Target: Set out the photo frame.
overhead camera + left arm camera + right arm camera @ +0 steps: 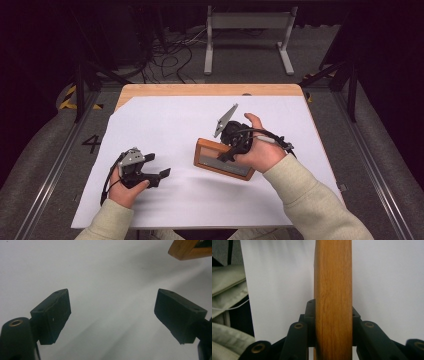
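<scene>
right gripper [231,150] is clamped on the edge of a wooden picture frame [220,160], center-right of the high view on the white sheet [175,195]. left gripper [152,167], lower left, sits wide with nothing between its jaws.

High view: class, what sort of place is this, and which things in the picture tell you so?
Probably a lab or recording studio rather than a home. A wooden table covered with a white sheet stands on grey carpet among metal floor rails, with loose cables on the floor and dark surroundings.
</scene>
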